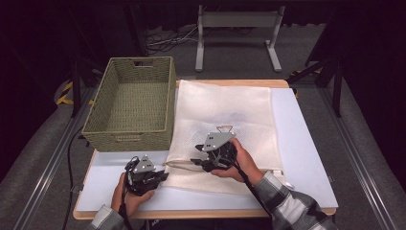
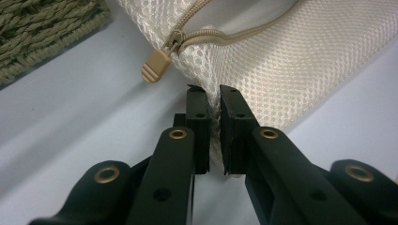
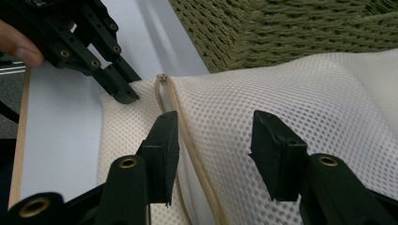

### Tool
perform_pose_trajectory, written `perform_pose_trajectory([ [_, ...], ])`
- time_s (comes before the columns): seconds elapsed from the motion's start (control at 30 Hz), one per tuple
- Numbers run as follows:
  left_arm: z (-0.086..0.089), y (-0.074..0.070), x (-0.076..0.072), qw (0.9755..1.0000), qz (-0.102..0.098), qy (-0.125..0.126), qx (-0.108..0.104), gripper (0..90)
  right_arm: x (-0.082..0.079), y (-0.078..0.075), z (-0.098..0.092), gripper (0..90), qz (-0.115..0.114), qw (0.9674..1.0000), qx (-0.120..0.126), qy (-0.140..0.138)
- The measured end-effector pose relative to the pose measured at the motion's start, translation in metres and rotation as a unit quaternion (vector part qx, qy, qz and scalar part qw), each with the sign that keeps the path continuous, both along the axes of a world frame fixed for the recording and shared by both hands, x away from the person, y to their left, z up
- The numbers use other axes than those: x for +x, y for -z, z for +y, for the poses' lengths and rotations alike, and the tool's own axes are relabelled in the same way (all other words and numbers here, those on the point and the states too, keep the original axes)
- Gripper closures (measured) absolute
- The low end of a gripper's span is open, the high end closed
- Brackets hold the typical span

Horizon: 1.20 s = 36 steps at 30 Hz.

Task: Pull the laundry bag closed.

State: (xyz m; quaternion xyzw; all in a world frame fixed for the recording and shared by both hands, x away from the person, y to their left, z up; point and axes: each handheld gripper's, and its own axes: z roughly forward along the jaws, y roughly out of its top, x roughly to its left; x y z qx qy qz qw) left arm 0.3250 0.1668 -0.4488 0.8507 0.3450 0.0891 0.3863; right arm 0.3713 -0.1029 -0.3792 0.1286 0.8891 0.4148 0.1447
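A cream mesh bag (image 1: 225, 115) lies flat on the white table (image 1: 306, 158). My left gripper (image 1: 164, 175) is shut on the bag's near left corner, and in the left gripper view its jaws (image 2: 213, 93) pinch the mesh (image 2: 291, 61) just below the tan zipper pull (image 2: 155, 66). My right gripper (image 1: 196, 160) hovers over the bag's near edge, pointing left. In the right gripper view it (image 3: 213, 126) stands open over the mesh (image 3: 281, 93), with the zipper line (image 3: 180, 126) running past one jaw. The left gripper (image 3: 126, 91) shows beyond it at the corner.
An empty woven basket (image 1: 127, 139) stands on the table's far left, against the bag's left side; its wall shows close by in both gripper views (image 2: 37, 33) (image 3: 281, 33). A metal stand (image 1: 237, 21) is on the floor behind the table.
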Motion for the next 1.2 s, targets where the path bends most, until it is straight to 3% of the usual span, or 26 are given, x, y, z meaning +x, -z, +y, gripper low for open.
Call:
perform_pose_trajectory([
  [0.27,-0.001,0.001,0.0,1.0,0.002,0.002,0.001,83.8,0.004,-0.004,0.032,55.7,0.006,0.9998,-0.006,-0.018],
  [0.47,-0.001,0.001,-0.001,1.0,-0.001,0.001,0.003,83.8,0.008,0.001,0.06,59.8,0.018,0.9988,-0.029,-0.034],
  [0.57,-0.001,0.002,-0.002,1.0,0.001,-0.003,-0.001,83.8,0.009,0.006,0.085,61.0,0.024,0.9965,-0.062,-0.051],
  [0.77,0.0,0.003,-0.002,1.0,0.0,-0.005,-0.004,83.5,0.014,0.015,0.112,62.7,0.032,0.9928,-0.1,-0.058],
  [1.1,0.001,0.005,-0.002,0.9999,0.003,-0.01,-0.007,83.0,0.029,0.034,0.129,66.6,0.054,0.9872,-0.143,-0.047],
  [1.2,0.001,0.005,-0.002,0.9999,0.003,-0.01,-0.007,82.8,0.032,0.037,0.131,72.5,0.061,0.9859,-0.15,-0.043],
])
